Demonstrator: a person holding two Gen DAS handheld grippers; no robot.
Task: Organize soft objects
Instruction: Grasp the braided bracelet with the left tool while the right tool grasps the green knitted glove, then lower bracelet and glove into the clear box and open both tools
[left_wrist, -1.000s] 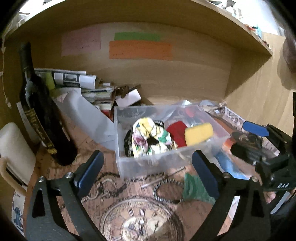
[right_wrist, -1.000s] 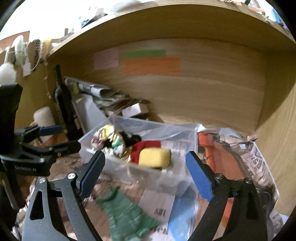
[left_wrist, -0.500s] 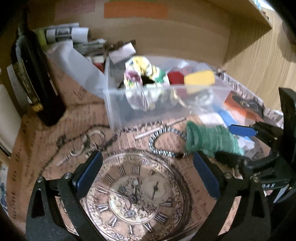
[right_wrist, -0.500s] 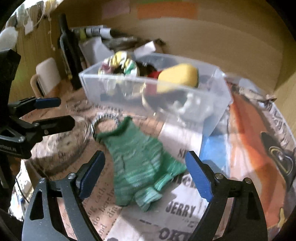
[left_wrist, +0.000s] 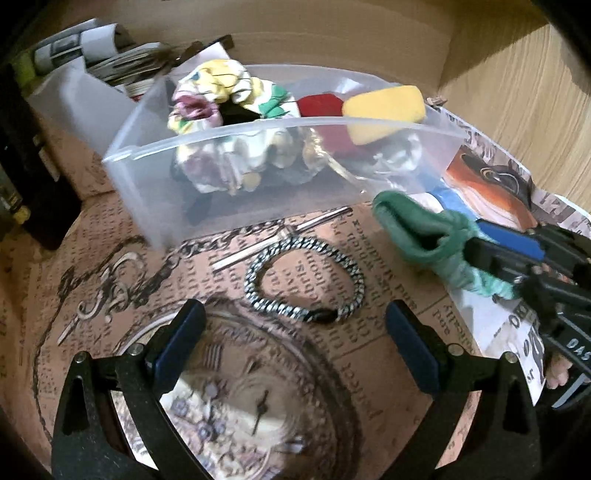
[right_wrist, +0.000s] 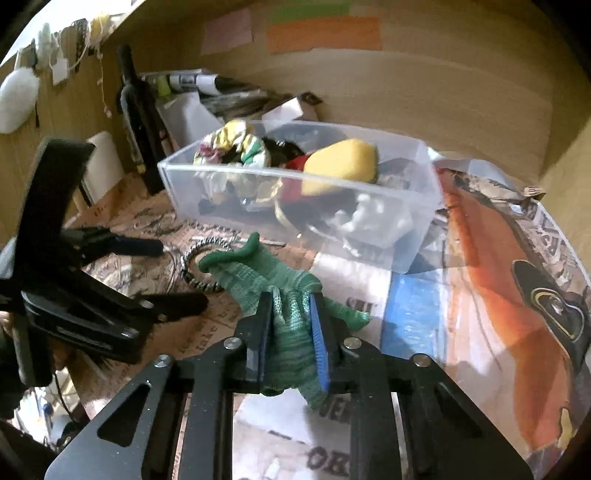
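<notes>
The bin (left_wrist: 236, 192) near the desk's back edge already holds a sponge (left_wrist: 384, 110) and cloths, the right gripper (right_wrist: 291, 332) pinches the green glove (right_wrist: 273, 280) in front of it, and the left gripper (left_wrist: 291, 343) gapes over the band (left_wrist: 354, 280).

Between the pads of the right claw (right_wrist: 291, 321) we lose the middle of the green knitted glove (right_wrist: 273, 273); only its cuff and fingertips stick out. Beyond that claw, the frosted wall of the clear plastic bin (right_wrist: 369, 229) smears what lies low inside, and we cannot name the pale items there. Ahead of the left claw (left_wrist: 291, 339), the dark glass bottle (left_wrist: 22, 177) is cut by the left edge. The printed clock face (left_wrist: 236, 406) below that claw is blurred.
</notes>
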